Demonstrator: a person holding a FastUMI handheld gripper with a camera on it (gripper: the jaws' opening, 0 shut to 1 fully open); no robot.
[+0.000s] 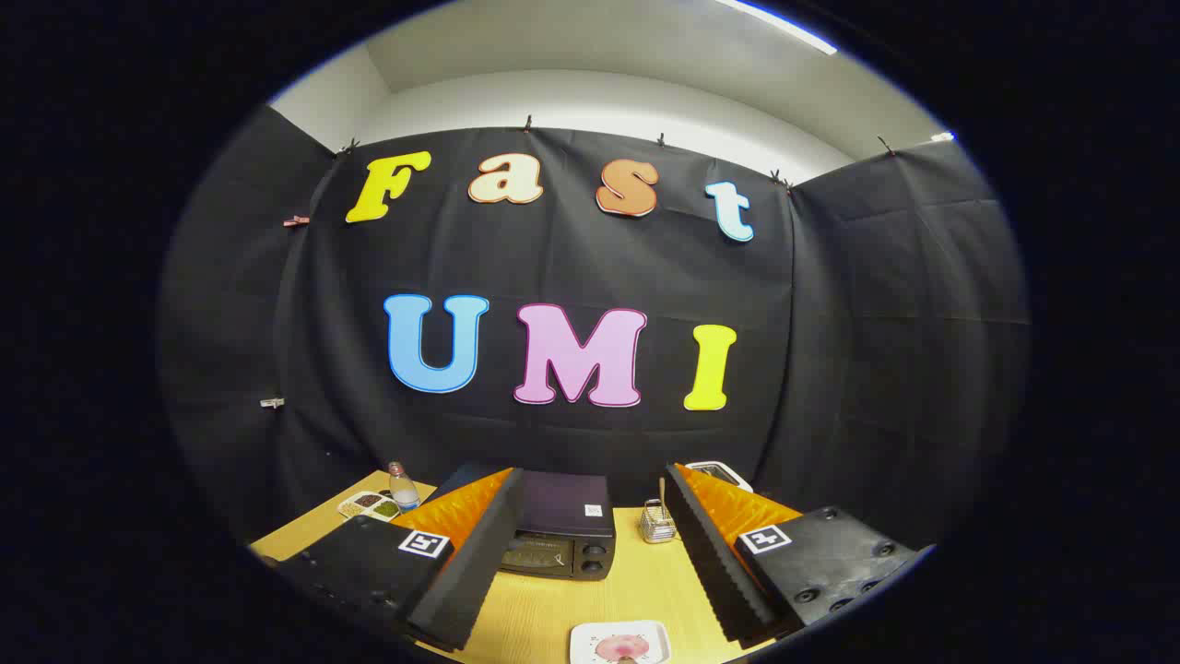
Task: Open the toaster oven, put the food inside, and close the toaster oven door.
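Note:
A black toaster oven [562,535] sits on the wooden table [636,581], beyond my fingers and a little toward the left one, with its glass door closed and two knobs on its right side. A white square plate [619,643] carrying a pink doughnut-like food lies on the table between my fingers, close to me. My gripper [590,563] is held above the table, open wide, with nothing between its fingers.
A small wire holder [656,524] with a wooden stick stands just right of the oven. Behind the left finger are a clear bottle [402,486] and a divided dish [369,504] of grains. A white object [719,474] peeks out behind the right finger.

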